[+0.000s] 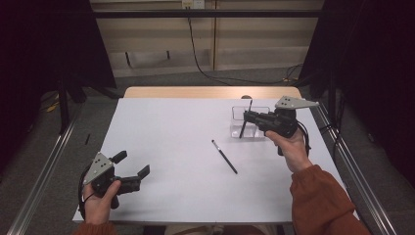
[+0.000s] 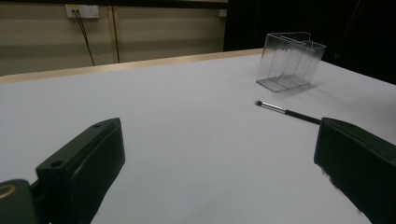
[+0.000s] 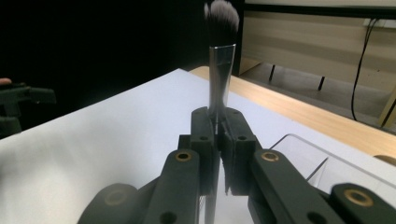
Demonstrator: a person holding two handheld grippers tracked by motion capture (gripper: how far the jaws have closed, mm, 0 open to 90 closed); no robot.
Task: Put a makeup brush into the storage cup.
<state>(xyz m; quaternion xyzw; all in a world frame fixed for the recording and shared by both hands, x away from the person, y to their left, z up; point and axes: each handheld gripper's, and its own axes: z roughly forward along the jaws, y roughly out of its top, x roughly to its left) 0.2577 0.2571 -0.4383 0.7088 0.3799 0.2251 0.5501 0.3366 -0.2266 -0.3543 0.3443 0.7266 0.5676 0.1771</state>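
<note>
My right gripper (image 1: 248,117) is shut on a makeup brush (image 1: 244,121) and holds it nearly upright over the clear plastic organizer (image 1: 236,113) at the table's far right. In the right gripper view the brush (image 3: 220,70) rises from between the closed jaws, bristles up, with the organizer's rim (image 3: 299,142) just beyond. A thin black brush (image 1: 224,156) lies flat on the white table, near its middle. My left gripper (image 1: 132,164) rests open at the near left corner. From the left gripper view, the thin brush (image 2: 287,112) and the organizer (image 2: 289,61) lie ahead.
The white table (image 1: 171,147) has a wooden strip (image 1: 210,92) along its far edge. Metal rails (image 1: 44,171) run down both sides of the table. A black cable (image 1: 195,54) hangs on the back wall.
</note>
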